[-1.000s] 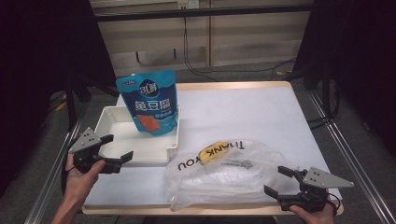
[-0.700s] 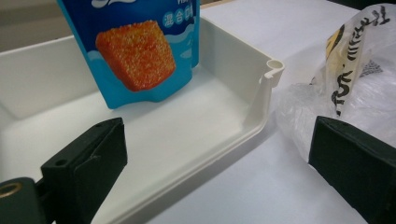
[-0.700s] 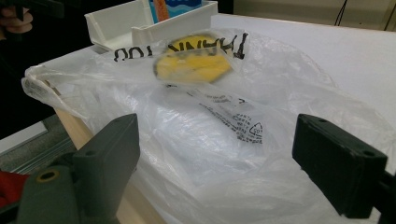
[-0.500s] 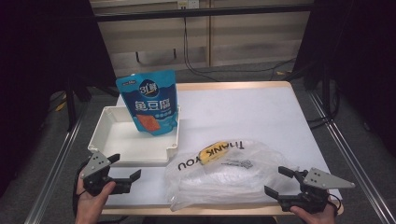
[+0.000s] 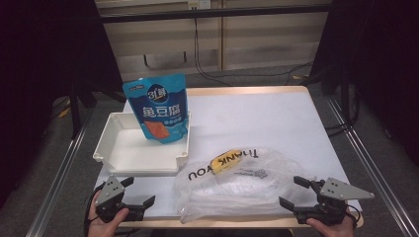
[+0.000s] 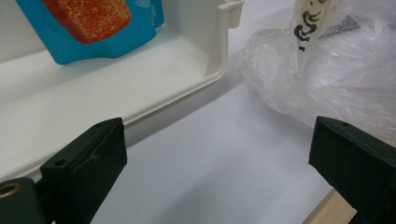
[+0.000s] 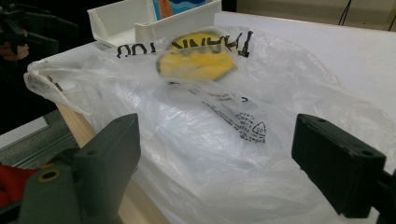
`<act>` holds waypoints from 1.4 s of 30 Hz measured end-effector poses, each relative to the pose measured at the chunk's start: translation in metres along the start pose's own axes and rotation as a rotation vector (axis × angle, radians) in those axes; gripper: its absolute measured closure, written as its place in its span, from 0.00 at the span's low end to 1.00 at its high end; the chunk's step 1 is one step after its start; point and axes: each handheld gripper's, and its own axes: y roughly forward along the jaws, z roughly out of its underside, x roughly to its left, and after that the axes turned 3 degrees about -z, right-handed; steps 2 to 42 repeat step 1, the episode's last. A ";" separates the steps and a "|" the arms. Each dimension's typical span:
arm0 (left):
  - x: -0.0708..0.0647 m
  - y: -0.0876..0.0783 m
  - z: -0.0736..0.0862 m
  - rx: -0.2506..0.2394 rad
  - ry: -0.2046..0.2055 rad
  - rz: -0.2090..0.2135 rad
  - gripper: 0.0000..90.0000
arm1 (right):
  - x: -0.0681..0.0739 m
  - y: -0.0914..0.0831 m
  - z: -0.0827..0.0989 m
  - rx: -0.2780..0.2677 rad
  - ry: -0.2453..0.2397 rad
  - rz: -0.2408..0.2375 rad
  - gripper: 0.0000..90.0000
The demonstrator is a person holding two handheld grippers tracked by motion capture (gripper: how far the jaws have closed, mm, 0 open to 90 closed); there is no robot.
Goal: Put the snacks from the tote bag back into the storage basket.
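While both claws gape empty, plastic bag [image 5: 237, 185] lies between; white tray [image 5: 141, 150] beside left claw [image 5: 137, 197].

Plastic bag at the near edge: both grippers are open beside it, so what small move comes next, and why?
Probably ease the right gripper forward so its fingers straddle the bag's near-right edge, then close. Its jaws stand open, facing the crumpled film without touching it. The left gripper, also open, sits near the table's front edge between tray and bag.
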 end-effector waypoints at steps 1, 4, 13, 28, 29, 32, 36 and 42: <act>0.001 0.000 0.000 0.004 0.006 -0.007 0.04 | 0.000 0.000 0.000 -0.002 0.002 0.000 0.18; 0.001 0.000 0.000 0.004 0.006 -0.007 0.04 | 0.000 0.000 0.000 -0.002 0.002 0.000 0.18; 0.001 0.000 0.000 0.004 0.006 -0.007 0.04 | 0.000 0.000 0.000 -0.002 0.002 0.000 0.18; 0.001 0.000 0.000 0.004 0.006 -0.007 0.04 | 0.000 0.000 0.000 -0.002 0.002 0.000 0.18; 0.001 0.000 0.000 0.004 0.006 -0.007 0.04 | 0.000 0.000 0.000 -0.002 0.002 0.000 0.18; 0.001 0.000 0.000 0.004 0.006 -0.007 0.04 | 0.000 0.000 0.000 -0.002 0.002 0.000 0.18; 0.001 0.000 0.000 0.004 0.006 -0.007 0.04 | 0.000 0.000 0.000 -0.002 0.002 0.000 0.18; 0.001 0.000 0.000 0.004 0.006 -0.007 0.04 | 0.000 0.000 0.000 -0.002 0.002 0.000 0.18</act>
